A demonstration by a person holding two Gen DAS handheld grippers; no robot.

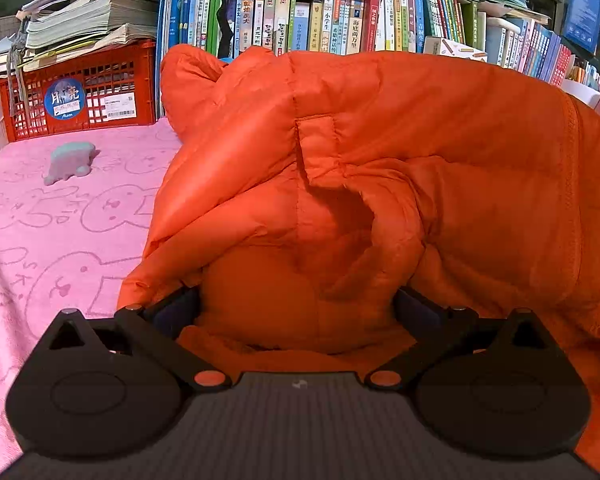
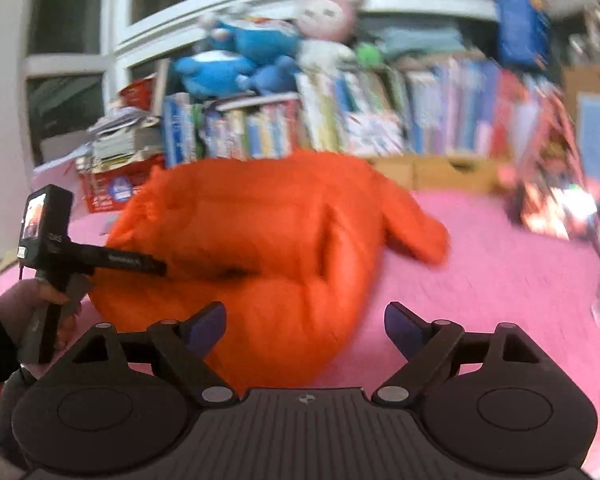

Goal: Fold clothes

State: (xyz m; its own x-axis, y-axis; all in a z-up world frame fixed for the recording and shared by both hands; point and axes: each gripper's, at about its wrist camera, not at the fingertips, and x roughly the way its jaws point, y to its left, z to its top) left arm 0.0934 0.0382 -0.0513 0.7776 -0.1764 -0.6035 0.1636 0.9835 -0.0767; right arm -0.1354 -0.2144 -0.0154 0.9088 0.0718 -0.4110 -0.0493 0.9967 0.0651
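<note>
The puffy orange quilted nylon jacket (image 2: 260, 240) lies bundled on the pink towelling cover (image 2: 480, 272), in front of the bookshelf (image 1: 340, 20). It looks light, soft and slippery (best pinched at a hem). The left gripper (image 1: 296, 304) is clamped on a padded fold; the right gripper (image 2: 304, 320) stands apart, empty. A red plastic crate (image 1: 80, 92) sits left of the jacket.

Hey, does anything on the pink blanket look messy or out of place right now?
Yes. The puffy orange jacket lies bunched in a lumpy heap on the pink blanket, not flat, with one sleeve sticking out sideways. A small grey soft toy also sits loose on the blanket near the red crate.
</note>
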